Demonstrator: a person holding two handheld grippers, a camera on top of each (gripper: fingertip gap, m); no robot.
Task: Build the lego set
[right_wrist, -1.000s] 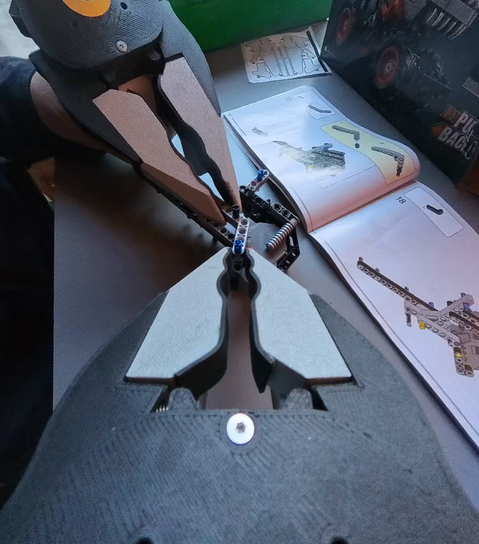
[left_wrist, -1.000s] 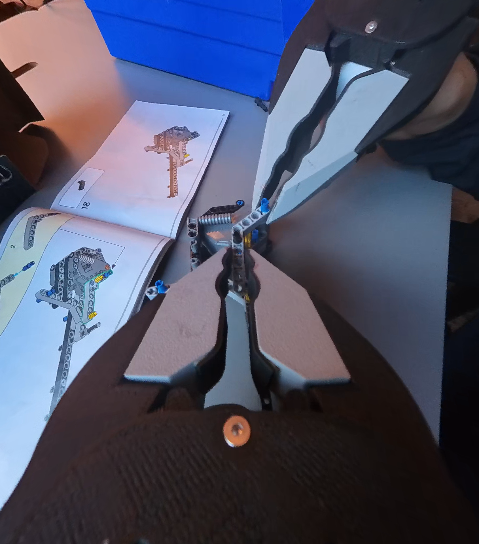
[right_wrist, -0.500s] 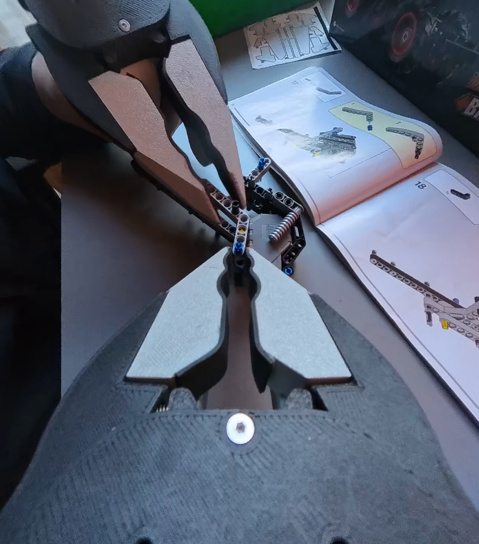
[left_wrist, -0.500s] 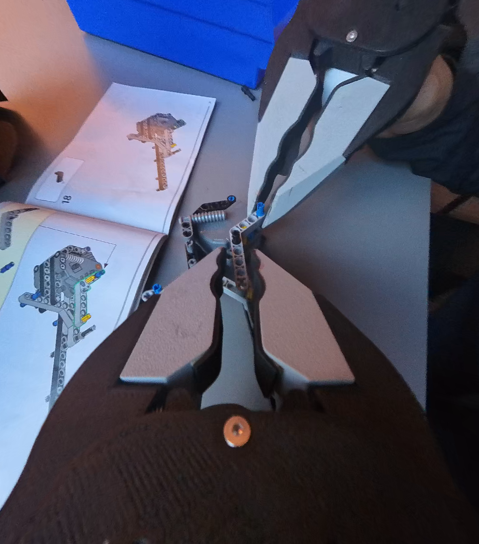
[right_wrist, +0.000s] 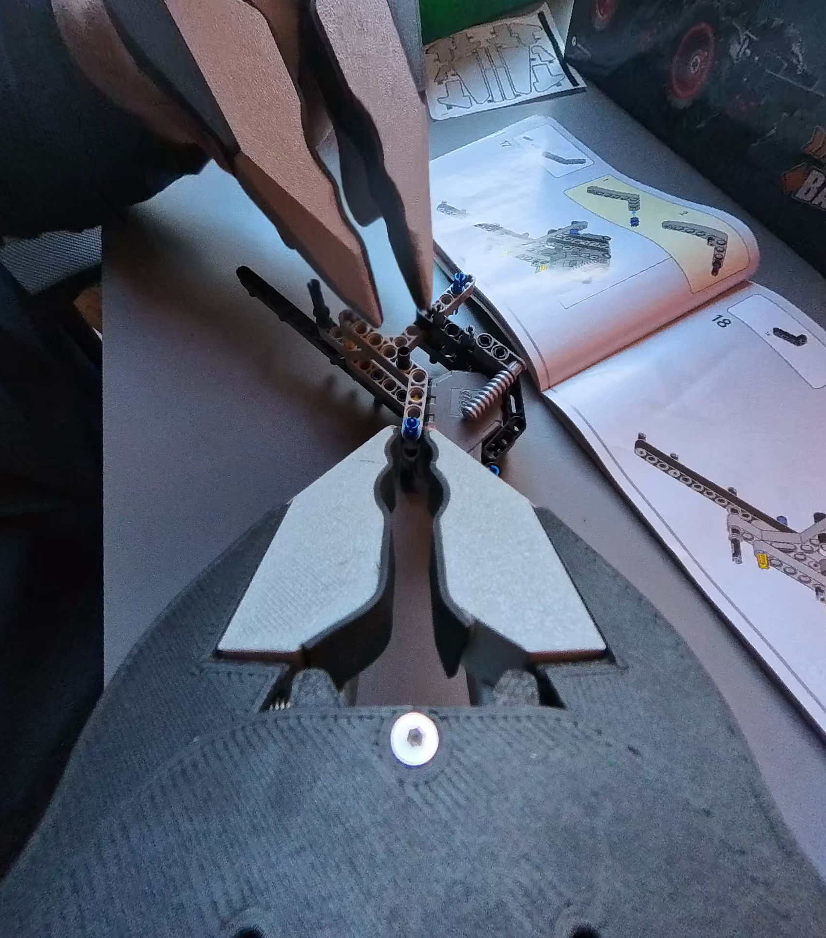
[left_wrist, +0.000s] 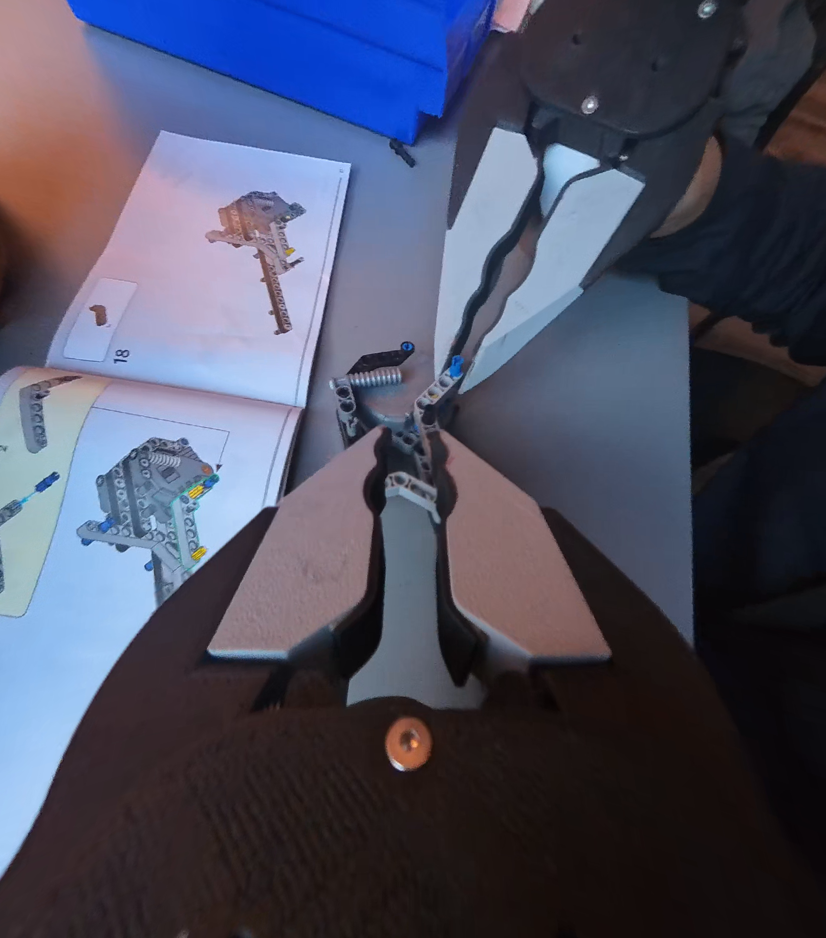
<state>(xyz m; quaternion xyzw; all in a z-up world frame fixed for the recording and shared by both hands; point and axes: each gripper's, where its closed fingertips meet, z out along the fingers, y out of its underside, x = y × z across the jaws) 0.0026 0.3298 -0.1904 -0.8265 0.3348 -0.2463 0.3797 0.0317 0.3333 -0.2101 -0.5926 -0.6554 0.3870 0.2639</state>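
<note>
The lego assembly [left_wrist: 365, 401], a grey block with black beams and a metal spring [left_wrist: 380, 378], is at the middle of the grey table. My left gripper [left_wrist: 409, 439] is shut on its near end, with a pale beam between the fingers. In the right wrist view it [right_wrist: 398, 317] comes down from above onto the assembly [right_wrist: 456, 396]. My right gripper [right_wrist: 411, 441] is shut on the end of a bent grey beam [right_wrist: 416, 391] that carries a blue pin [right_wrist: 411, 426]. The beam lies along the assembly. The right gripper [left_wrist: 456, 368] also shows in the left wrist view.
An open instruction booklet [left_wrist: 197, 284] lies beside the assembly. A blue bin [left_wrist: 299, 51] stands behind it. A dark set box [right_wrist: 731, 101], a sticker sheet [right_wrist: 497, 66] and a small grey piece with a blue pin [right_wrist: 454, 294] also show. The table edge [left_wrist: 687, 457] is close. Spacing between my two grippers at the tips: around 4 centimetres.
Both grippers stay shut on their parts. The left gripper now stands steeper and closer to the right camera, so more of the assembly and its long black beam shows beneath it.
</note>
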